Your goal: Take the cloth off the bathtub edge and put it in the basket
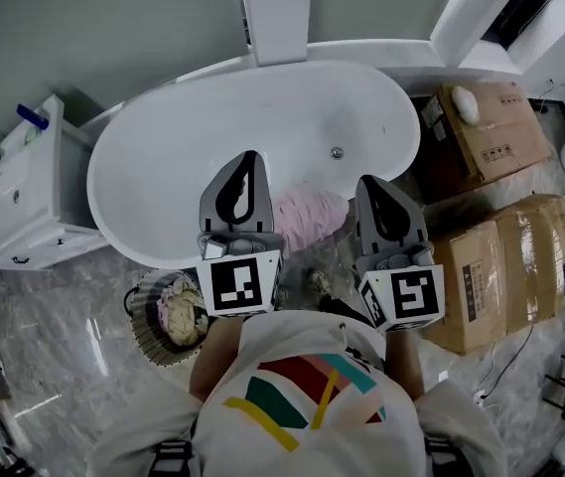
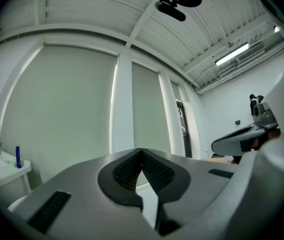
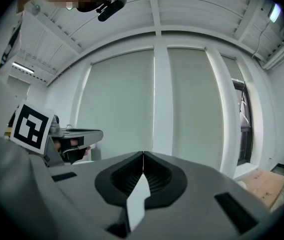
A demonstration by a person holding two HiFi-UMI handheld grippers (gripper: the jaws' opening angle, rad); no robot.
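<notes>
Plainly, both tongs were clenched and empty: the left tongs and the right tongs were held over the near side of the bathtub, each pair of jaws pressed together with nothing between them. The pink cloth was draped on the tub's rim at 6 o'clock, between the two tongs. The basket, filled with bundled fabric, was set on the floor at 8 o'clock from the cloth.
</notes>
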